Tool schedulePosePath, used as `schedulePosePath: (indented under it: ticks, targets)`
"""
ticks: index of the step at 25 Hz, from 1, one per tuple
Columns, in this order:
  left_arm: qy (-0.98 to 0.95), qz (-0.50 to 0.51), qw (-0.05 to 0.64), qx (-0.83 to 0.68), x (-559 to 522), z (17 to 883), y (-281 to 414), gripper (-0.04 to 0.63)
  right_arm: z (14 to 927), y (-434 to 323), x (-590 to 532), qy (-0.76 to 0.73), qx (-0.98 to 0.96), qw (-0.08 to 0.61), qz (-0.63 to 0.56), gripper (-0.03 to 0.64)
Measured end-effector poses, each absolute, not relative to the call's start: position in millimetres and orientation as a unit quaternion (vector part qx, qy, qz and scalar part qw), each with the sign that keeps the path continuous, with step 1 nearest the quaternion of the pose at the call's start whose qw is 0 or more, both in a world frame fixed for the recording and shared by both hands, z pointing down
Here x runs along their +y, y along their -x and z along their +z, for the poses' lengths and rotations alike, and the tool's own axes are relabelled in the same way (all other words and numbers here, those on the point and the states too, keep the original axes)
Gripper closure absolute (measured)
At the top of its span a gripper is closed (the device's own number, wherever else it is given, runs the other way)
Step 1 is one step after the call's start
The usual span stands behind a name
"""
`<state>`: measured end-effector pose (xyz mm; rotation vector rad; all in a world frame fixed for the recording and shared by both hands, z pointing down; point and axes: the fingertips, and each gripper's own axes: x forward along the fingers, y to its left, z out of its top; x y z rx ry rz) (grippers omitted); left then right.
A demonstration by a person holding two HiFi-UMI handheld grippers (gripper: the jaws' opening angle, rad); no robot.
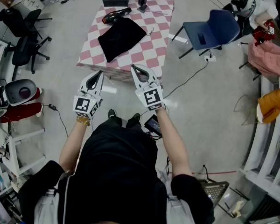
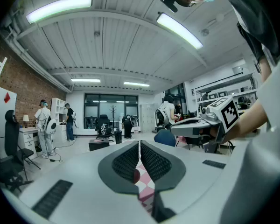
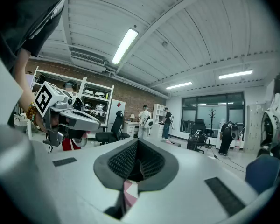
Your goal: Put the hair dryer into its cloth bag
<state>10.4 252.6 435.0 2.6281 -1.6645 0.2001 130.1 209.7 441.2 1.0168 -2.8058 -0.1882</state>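
White left gripper (image 1: 99,74) and right gripper (image 1: 136,68) point forward, level — jaws together.

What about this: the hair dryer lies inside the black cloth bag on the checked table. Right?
No. The head view shows the hair dryer outside the black cloth bag, lying beside it on the checked table.

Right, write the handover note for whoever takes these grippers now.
Left gripper: shut, empty, in front of the table's near edge.
Right gripper: shut, empty, alongside it.
Hair dryer: lying on the table's far side, outside the bag.
Cloth bag: flat mid-table, just nearer than the dryer.
Done: nothing yet.
Left: open the bag, pick up the dryer, slide it in.
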Motion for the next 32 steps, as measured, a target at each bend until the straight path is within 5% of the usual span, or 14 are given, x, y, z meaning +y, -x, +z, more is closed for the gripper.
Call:
schedulePosePath:
  ticks: [32]
  targets:
    - [-0.879,0.097,0.070,-0.461,46.0,503.5,31.7,0.569,485.5,-72.9,-6.5,-0.318,-0.934,0.163,-0.003,0.597]
